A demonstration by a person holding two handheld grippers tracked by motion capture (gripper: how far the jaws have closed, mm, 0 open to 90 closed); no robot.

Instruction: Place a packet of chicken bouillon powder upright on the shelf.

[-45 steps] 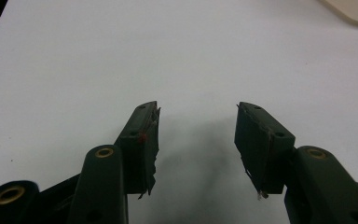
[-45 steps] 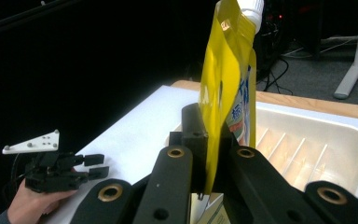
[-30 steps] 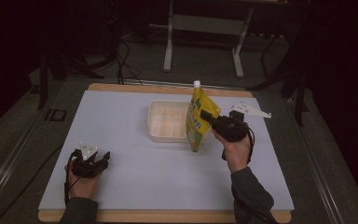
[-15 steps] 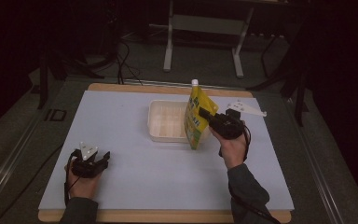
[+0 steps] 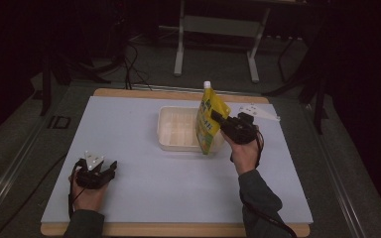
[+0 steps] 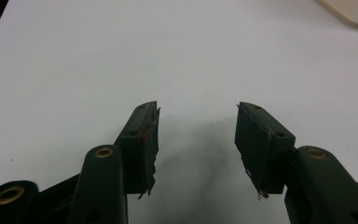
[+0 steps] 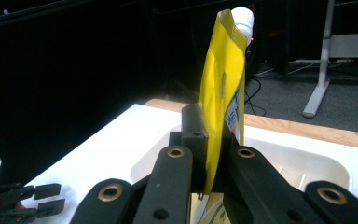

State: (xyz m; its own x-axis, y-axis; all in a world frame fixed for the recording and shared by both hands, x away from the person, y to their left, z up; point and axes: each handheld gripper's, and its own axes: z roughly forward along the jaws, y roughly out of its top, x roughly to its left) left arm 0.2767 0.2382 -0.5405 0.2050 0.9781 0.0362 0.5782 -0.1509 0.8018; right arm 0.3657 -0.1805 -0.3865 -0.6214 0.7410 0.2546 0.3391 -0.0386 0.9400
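Pouch (image 5: 209,123) has shifted slightly left since a second ago and now hangs over the tray's (image 5: 171,130) right edge, cap up. Your right claw (image 5: 217,120) is clenched on the pouch's side edge, seen in the right gripper view (image 7: 221,88). Thin grip on a floppy edge: I'd expect it to swing or slide out if you tilt fast, and its bottom corner could catch the tray rim and drag the tray. Left claw (image 6: 196,135) is released, holding nothing, low over the bench (image 5: 144,193), well left of the tray.
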